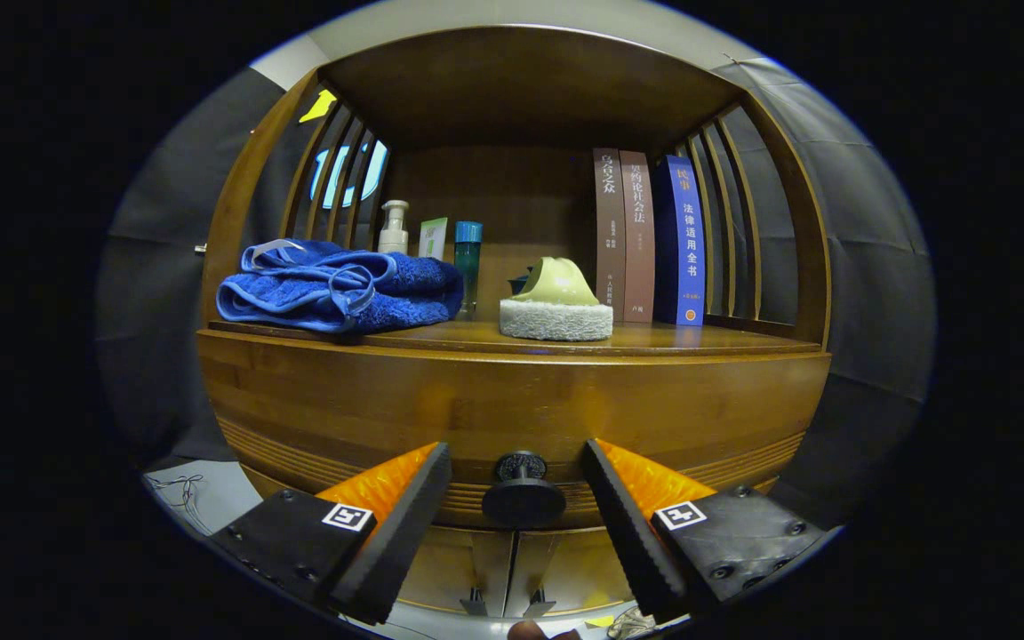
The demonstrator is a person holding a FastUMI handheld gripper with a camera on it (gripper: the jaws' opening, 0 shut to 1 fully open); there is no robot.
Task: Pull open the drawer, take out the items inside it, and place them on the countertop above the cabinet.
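Right then, the claw [516, 498] stood open astride the dark round knob [523, 494] of the shut brown wooden drawer [512, 418], while a blue towel [339, 286] and green-topped sponge [556, 307] lay on the surface [699, 342], fitting either start or finish.

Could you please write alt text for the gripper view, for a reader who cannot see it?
The open tool frames a dark round drawer knob between its fingers without touching it, on a closed wooden drawer front. On the countertop above lie a folded blue towel, bottles, a green-topped scrubbing pad and three upright books.
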